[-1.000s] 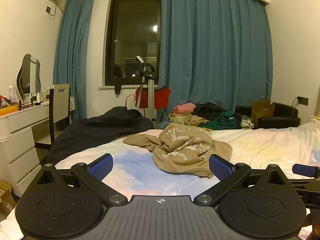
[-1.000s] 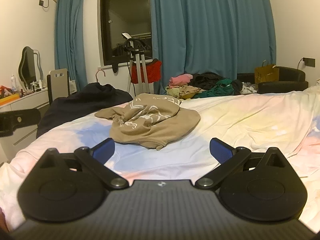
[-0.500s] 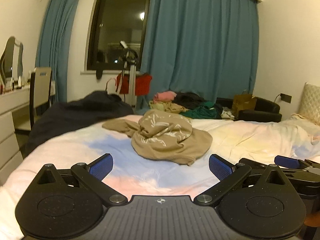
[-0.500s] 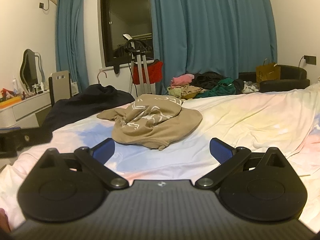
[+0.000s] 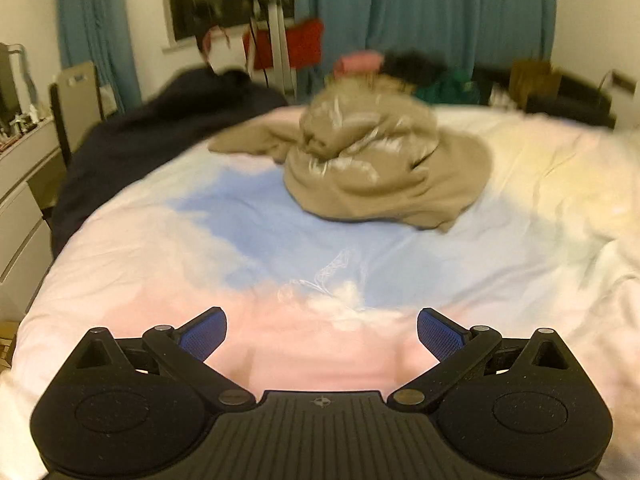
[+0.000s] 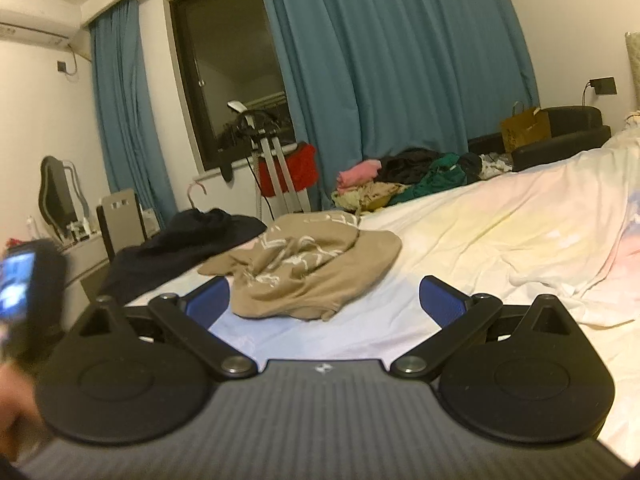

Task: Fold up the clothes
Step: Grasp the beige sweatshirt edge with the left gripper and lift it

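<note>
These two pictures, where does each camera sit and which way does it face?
Left wrist view: on the left gripper, looking forward over the bed at the crumpled tan garment; its open jaws show.
Right wrist view: on the right gripper, facing the tan garment and curtains; open jaws and a blurred hand show.
Shared: garment, bed, curtains.

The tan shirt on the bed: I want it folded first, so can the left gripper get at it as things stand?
Probably yes. The left gripper is open, and only bare bed sheet lies between it and the crumpled tan shirt. The dark garment sits off to the side, not in the path.
</note>
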Demonstrator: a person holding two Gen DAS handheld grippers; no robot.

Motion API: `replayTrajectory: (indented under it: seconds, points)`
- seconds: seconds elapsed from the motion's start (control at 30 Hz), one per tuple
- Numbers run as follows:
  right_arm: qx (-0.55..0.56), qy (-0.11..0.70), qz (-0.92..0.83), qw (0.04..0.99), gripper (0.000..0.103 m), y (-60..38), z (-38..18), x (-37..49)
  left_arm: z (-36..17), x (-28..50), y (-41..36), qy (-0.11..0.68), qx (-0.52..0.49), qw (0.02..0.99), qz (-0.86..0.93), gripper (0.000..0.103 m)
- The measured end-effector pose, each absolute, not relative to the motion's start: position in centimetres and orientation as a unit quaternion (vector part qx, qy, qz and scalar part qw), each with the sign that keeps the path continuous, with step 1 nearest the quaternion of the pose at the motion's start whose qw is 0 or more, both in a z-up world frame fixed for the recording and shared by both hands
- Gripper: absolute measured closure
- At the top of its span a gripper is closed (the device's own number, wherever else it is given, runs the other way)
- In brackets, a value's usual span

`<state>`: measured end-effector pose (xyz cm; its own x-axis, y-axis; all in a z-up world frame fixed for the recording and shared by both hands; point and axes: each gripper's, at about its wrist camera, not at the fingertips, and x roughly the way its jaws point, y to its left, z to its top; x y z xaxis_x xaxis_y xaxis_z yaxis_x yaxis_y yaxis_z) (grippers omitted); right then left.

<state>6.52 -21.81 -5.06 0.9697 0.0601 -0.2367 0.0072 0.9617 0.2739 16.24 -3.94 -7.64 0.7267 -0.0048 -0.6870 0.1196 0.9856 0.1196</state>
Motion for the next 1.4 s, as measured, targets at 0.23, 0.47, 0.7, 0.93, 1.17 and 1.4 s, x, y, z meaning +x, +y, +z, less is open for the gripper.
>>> replayTrajectory:
  seconds: [0.23,0.47,0.7,0.93,1.17,1.4]
  points:
    - [0.154,0.173,0.01,0.973,0.0,-22.5,-7.6,9.9,-12.6,24.8,-7.0,0.347,0.185,0.917,-0.06,0.014]
    - [0.167,0.199,0.0,0.966,0.0,-22.6,-11.0,13.8,-15.3,28.4,-7.5,0.274,0.173,0.944,-0.067,0.022]
    - [0.165,0.177,-0.021,0.97,0.0,-22.6,-12.7,16.5,-13.8,31.0,-6.3,0.252,0.119,0.956,-0.089,0.079]
    - [0.175,0.125,-0.051,0.975,0.0,-23.6,-12.5,15.8,-8.1,26.7,-6.2,0.235,0.048,0.949,-0.205,0.09]
    - [0.143,0.099,-0.057,0.983,0.0,-22.9,-11.0,14.9,-1.9,18.5,-5.0,0.188,-0.004,0.94,-0.286,0.091]
    - [0.136,0.05,-0.058,0.988,0.0,-22.3,-8.1,10.9,2.4,10.8,-3.0,0.14,-0.048,0.923,-0.355,0.091]
